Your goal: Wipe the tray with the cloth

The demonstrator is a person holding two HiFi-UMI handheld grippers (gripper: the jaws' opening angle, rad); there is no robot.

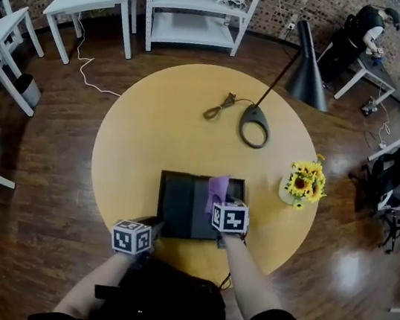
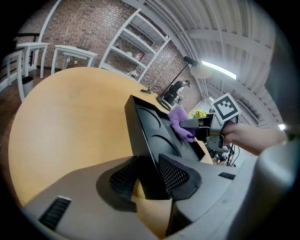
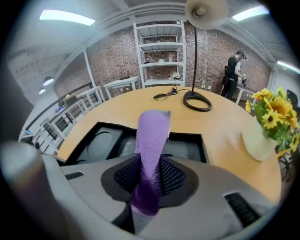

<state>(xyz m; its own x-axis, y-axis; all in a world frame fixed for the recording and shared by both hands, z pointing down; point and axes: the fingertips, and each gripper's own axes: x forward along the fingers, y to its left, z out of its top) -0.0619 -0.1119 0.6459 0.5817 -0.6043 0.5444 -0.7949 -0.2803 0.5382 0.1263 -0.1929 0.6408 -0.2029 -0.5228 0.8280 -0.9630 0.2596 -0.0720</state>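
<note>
The left gripper [image 2: 149, 177] clamps the tray [image 2: 146, 133] rim; right gripper [image 3: 149, 180] jaws pinch cloth [image 3: 153, 136].

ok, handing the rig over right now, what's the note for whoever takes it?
Left gripper: shut on the tray at its near-left rim, steadying it.
Right gripper: shut on the cloth, which sticks out past the jaws over the tray's right side; contact unclear.
Tray: on the table, at its near edge.
Done: both grips taken; how much has been wiped can't be told.
Left: wipe across the tray.
</note>
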